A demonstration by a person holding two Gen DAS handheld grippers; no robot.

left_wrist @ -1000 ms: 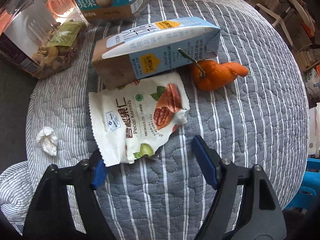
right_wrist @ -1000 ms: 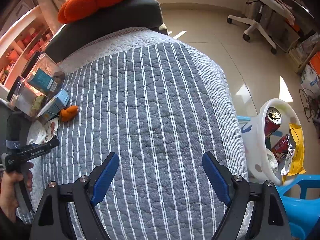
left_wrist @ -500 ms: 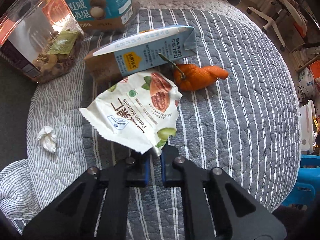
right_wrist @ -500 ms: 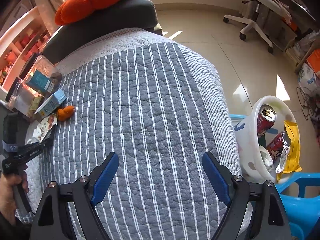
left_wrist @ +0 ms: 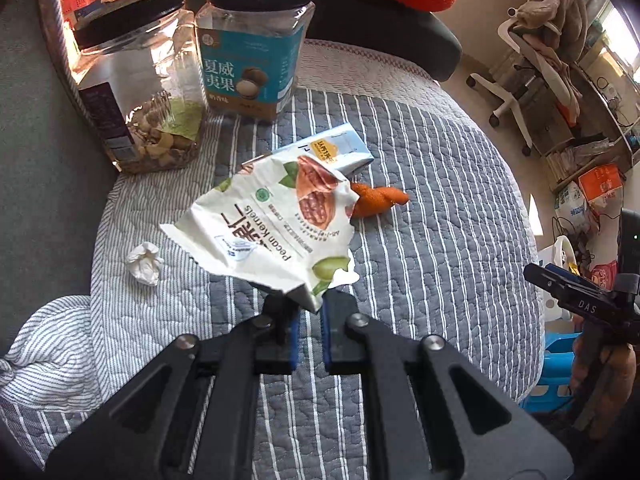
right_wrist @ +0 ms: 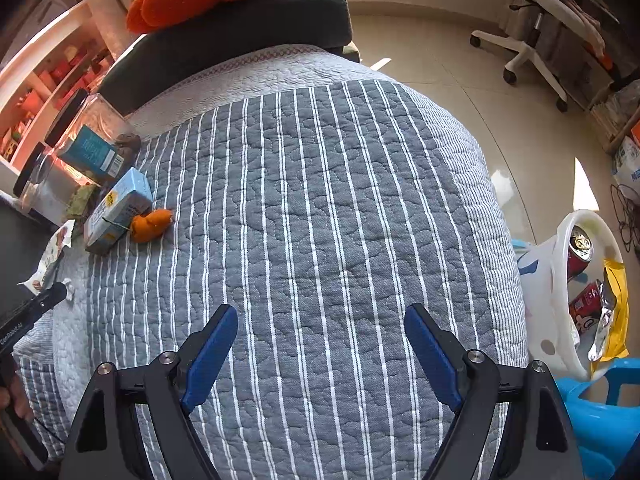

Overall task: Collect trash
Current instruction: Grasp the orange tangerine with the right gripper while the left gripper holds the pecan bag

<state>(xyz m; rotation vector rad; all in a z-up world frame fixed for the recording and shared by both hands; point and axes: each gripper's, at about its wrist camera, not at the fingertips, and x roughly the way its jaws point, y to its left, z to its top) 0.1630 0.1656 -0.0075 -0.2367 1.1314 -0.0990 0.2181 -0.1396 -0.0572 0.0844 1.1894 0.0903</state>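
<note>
Left gripper clenched, blue fingers pinching the lower corner of the pecan wrapper, lifted clear of the striped quilt and tilted up toward the camera. Just behind the wrapper, a light blue carton lying on its side, with orange peel touching its near end. Off to the left on the quilt, a crumpled white tissue, apart from the rest. Farther back, two black-lidded clear jars: one with a teal label, one holding nuts. Right gripper released, fingers spread wide above bare quilt, nothing between them. Beyond the quilt's right edge, a white bin on the floor holding red cans and a yellow bag, next to a blue stool.
</note>
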